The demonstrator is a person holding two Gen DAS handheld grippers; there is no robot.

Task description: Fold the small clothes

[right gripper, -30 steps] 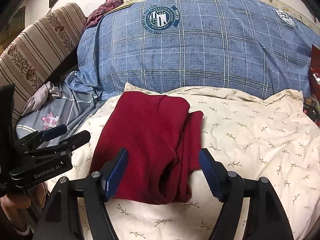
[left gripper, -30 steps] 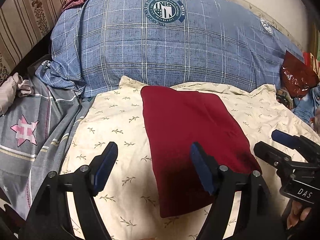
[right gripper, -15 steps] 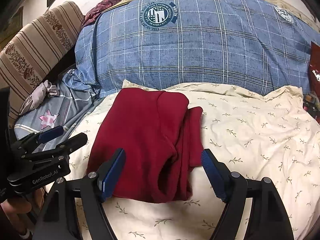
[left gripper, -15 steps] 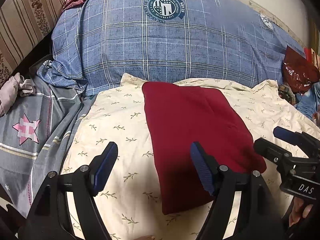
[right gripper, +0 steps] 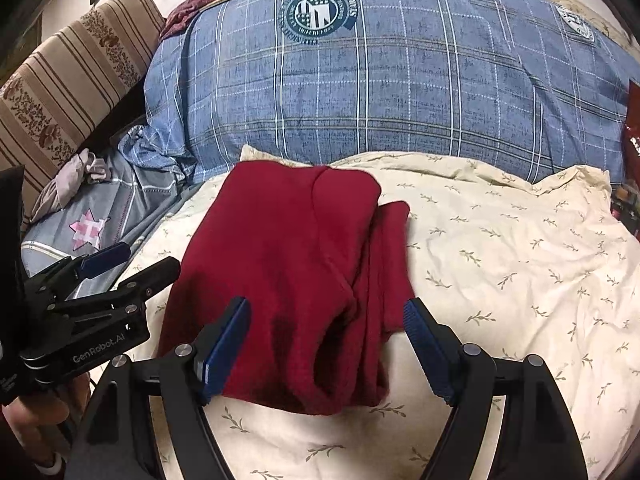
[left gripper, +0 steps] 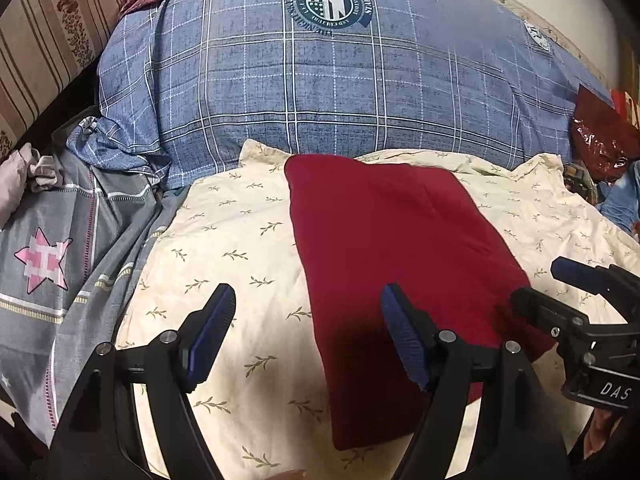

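A blue plaid duvet (left gripper: 340,92) is seen well beyond both sets of jaws, filling the far background, and a cream leaf-print sheet (left gripper: 240,248) is spread under and ahead of the jaws. On the sheet the dark red garment (right gripper: 288,272) is laid, already folded into a long slab; from the left wrist view it sits ahead of and partly behind the right-hand jaw, from the right wrist view its near edge lies between the jaws and just ahead of them. The left gripper (left gripper: 308,332) is held wide open with nothing gripped. The right gripper (right gripper: 326,344) is also spread wide, its jaws having just been opening; cloth is seen between them but no pad is pressed on it, so nothing is judged held. The step in hand is judged to be release after a fold, or setup for the next fold. For a clean next fold the near edge should be pinched through all layers at once, both corners lifted evenly, and carried toward the far end without dragging the sheet. The layered, uneven right side and the bunched pocket at the near hem are shown only by the right wrist view; from the left wrist view the garment reads as one flat, smooth panel.
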